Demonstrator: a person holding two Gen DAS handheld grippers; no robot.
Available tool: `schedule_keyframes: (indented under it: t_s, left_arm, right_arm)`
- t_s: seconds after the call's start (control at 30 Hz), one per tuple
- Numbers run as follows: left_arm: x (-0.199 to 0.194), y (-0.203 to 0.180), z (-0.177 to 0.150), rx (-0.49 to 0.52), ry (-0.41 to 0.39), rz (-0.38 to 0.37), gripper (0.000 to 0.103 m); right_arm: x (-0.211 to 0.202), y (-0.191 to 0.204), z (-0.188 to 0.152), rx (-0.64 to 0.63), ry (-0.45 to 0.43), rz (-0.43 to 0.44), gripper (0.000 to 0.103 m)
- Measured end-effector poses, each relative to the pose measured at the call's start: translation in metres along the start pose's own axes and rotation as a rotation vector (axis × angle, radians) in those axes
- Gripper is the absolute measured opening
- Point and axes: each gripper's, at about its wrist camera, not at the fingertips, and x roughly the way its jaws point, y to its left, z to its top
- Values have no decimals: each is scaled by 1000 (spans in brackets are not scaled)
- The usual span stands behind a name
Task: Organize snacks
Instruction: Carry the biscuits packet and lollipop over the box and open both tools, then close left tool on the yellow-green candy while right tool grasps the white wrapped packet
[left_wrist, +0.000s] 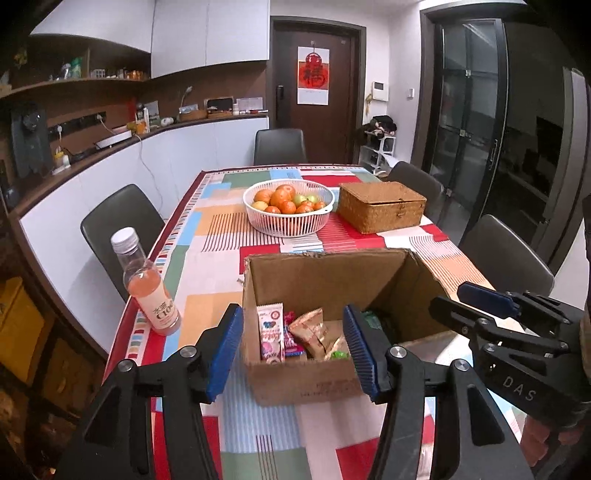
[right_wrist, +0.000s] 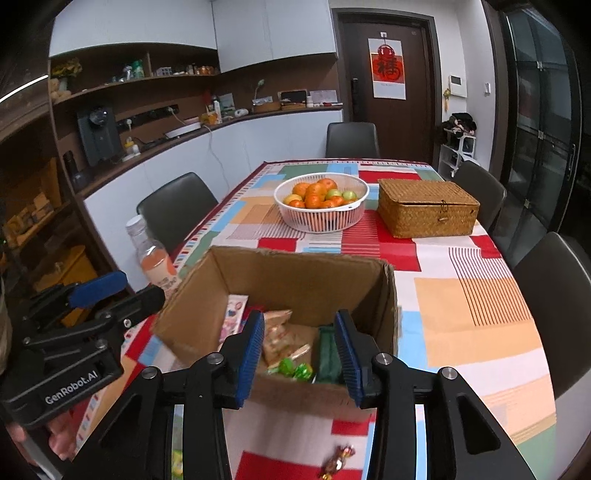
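An open cardboard box (left_wrist: 306, 384) stands on the patterned tablecloth near the front edge. Inside lie a pink-and-white packet (left_wrist: 271, 332), a brown packet (left_wrist: 310, 332), green wrapped candies (right_wrist: 293, 369) and a dark green packet (right_wrist: 327, 354). My left gripper (left_wrist: 291, 354) hovers open just before the box's near wall, nothing between its blue pads. My right gripper (right_wrist: 299, 356) is open too, over the box's near edge, and holds nothing. One gold-and-red wrapped candy (right_wrist: 338, 461) lies on the cloth in front of the box, below the right gripper.
A bottle of pink drink (left_wrist: 147, 291) stands left of the box by the table edge. Further back sit a white fruit basket (left_wrist: 288, 206) and a closed wicker box (left_wrist: 380, 206). Dark chairs (left_wrist: 122, 221) surround the table.
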Motion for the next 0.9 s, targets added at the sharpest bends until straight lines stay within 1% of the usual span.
schedule_keyframes:
  t_s: [0.1, 0.13, 0.17, 0.27, 0.33, 0.4, 0.73, 0.9]
  left_arm:
    - [-15, 2, -10, 2, -15, 9, 56]
    - [-18, 2, -13, 3, -14, 17, 56]
    - [-20, 2, -17, 11, -9, 26, 57]
    - [-28, 4, -32, 16, 11, 35, 57]
    - [-30, 3, -42, 23, 29, 38, 57]
    - [-32, 4, -55, 29, 47, 43, 57]
    - [-24, 7, -110, 43, 177, 39, 57]
    - [-12, 10, -140, 16, 266, 31, 57]
  right_arm:
    - [-10, 5, -8, 3, 4, 7, 42]
    - [-13, 6, -13, 7, 4, 5, 46]
    - [-16, 7, -17, 10, 4, 0, 48]
    - [-23, 9, -31, 22, 11, -13, 48]
    - [-23, 9, -41, 26, 32, -19, 50]
    - [-23, 9, -51, 30, 54, -24, 51]
    - [-12, 8, -106, 26, 192, -75, 51]
    - [-4, 8, -132, 27, 269, -85, 51]
